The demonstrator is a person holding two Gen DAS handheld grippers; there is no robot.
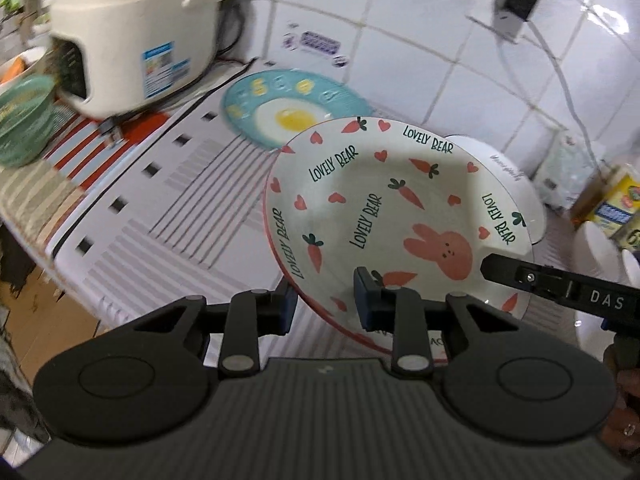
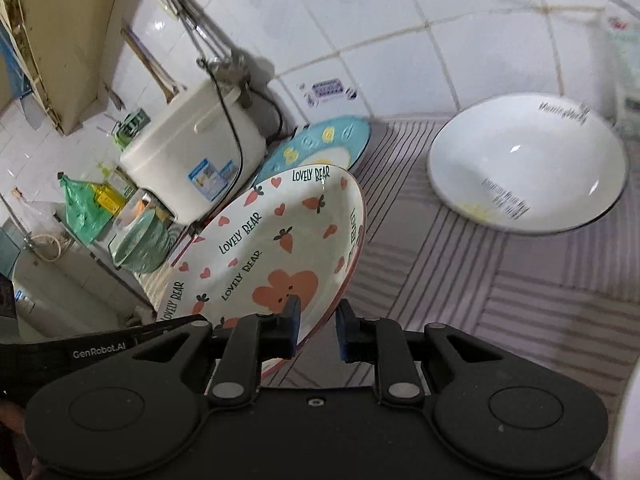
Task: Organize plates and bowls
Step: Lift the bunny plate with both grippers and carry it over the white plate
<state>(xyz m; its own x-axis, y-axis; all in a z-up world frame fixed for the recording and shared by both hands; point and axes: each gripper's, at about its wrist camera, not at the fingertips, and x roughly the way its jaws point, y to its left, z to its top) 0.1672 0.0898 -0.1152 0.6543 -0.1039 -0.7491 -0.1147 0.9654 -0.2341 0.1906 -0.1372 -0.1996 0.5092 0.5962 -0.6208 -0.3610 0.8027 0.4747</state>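
A cream plate (image 1: 380, 208) printed with carrots, hearts, a pink rabbit and "LOVELY BEAR" hangs tilted above the striped counter mat (image 1: 160, 200). My left gripper (image 1: 326, 304) is shut on its near rim, one pad on top and one underneath. In the right wrist view my right gripper (image 2: 318, 330) clamps another part of the same plate's (image 2: 280, 248) rim. Behind it a blue fried-egg plate (image 1: 288, 100) lies flat on the mat. A white bowl (image 2: 528, 160) with black lettering sits to the right. At the left edge stands a green bowl (image 1: 22, 120).
A cream rice cooker (image 1: 132, 28) with its cord stands at the back left against the tiled wall. Bottles and packets (image 1: 612, 200) crowd the right end beside another white dish (image 1: 596, 248). A green plastic bag (image 2: 82, 208) lies beyond the green bowl (image 2: 140, 244).
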